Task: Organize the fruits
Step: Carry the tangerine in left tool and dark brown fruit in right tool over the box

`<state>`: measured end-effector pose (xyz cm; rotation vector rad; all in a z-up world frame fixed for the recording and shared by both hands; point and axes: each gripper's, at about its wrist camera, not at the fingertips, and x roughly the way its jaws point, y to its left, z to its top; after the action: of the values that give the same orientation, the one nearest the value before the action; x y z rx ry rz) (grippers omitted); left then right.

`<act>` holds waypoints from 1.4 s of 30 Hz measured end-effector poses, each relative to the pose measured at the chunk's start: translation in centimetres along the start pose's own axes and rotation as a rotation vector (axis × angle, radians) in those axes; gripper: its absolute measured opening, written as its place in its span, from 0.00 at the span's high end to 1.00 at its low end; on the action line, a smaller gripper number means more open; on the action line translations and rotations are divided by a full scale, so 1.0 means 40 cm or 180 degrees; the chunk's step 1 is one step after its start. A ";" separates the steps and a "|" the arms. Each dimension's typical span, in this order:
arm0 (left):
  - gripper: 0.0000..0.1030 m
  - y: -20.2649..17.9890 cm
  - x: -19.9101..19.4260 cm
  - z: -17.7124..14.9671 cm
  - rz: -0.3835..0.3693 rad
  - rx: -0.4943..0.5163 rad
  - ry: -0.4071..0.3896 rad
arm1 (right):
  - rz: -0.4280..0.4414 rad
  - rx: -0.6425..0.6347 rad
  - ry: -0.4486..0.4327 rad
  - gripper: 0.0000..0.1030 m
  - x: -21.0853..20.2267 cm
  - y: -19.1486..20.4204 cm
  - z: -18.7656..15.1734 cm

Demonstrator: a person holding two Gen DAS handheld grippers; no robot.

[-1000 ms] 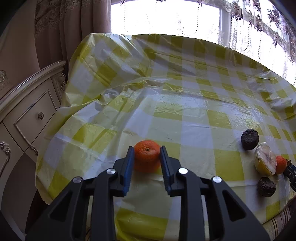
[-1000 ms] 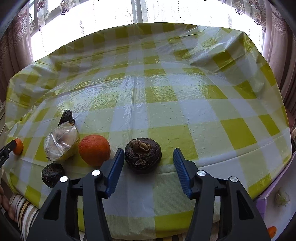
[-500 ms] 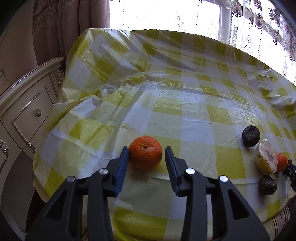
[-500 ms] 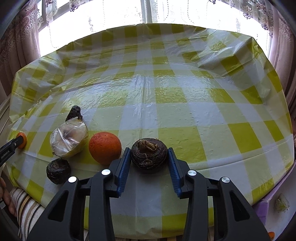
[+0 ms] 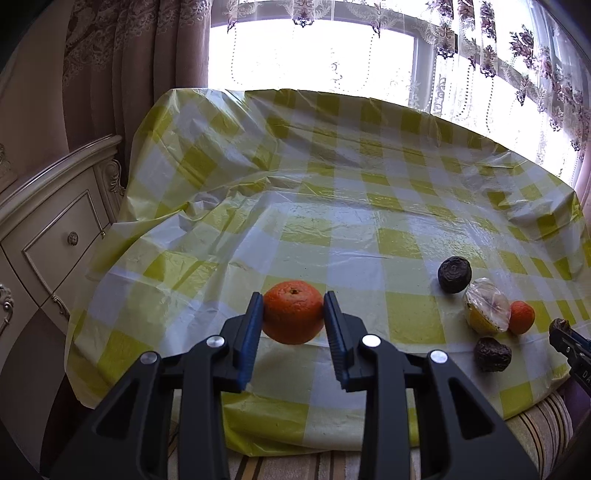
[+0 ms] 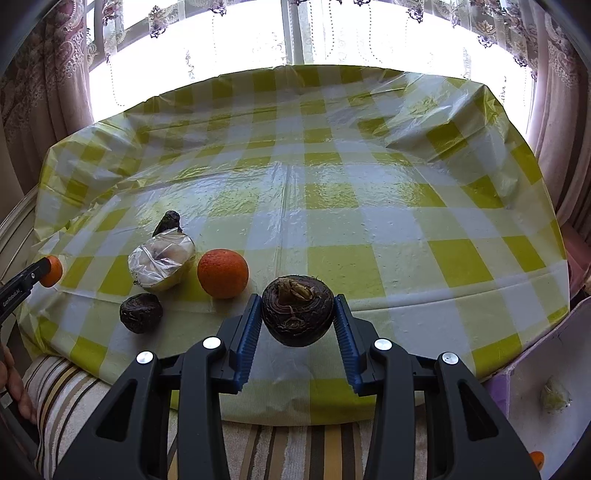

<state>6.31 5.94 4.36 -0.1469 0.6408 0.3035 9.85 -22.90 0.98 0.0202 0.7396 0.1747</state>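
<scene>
A table draped in a glossy yellow-and-white checked plastic cloth (image 5: 369,229) fills both views, with a cream carved cabinet (image 5: 48,236) at its left side and a sunlit window with lace curtains (image 6: 295,33) behind. The left gripper (image 5: 293,315) pinches a round orange mandarin (image 5: 293,316) between its blue pads, above the cloth near the front edge. The right gripper (image 6: 297,317) clamps a dark brown, rough, round fruit (image 6: 297,312), also above the front edge. On the cloth to its left lie a second orange (image 6: 222,273), a pale yellow fruit wrapped in clear plastic film (image 6: 161,264), a wrinkled dark fruit (image 6: 141,312) near the edge, and another dark fruit (image 6: 168,222) partly hidden behind the wrapped one.
</scene>
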 end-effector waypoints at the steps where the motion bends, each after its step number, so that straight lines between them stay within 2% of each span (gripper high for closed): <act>1: 0.67 -0.003 -0.010 -0.002 -0.0019 0.0000 -0.0007 | 0.0000 0.0006 -0.0008 0.62 -0.009 -0.003 -0.005; 11: 0.67 -0.051 -0.092 -0.014 -0.0169 0.0125 -0.0107 | 0.0007 0.0094 -0.0081 0.61 -0.092 -0.045 -0.029; 29: 0.68 -0.227 -0.172 -0.039 -0.0526 0.0585 -0.0132 | -0.0062 0.0236 -0.0084 0.61 -0.192 -0.158 -0.092; 36: 0.68 -0.308 -0.197 -0.058 -0.0757 0.0725 -0.0086 | -0.0131 0.0340 -0.0063 0.61 -0.229 -0.222 -0.119; 42: 0.68 -0.418 -0.216 -0.089 -0.1064 0.0938 -0.0008 | -0.0353 0.0462 -0.0067 0.61 -0.270 -0.311 -0.145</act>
<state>3.13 -12.69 7.47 0.0300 0.6400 -0.1138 0.00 -37.19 2.92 0.1186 0.7292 0.0148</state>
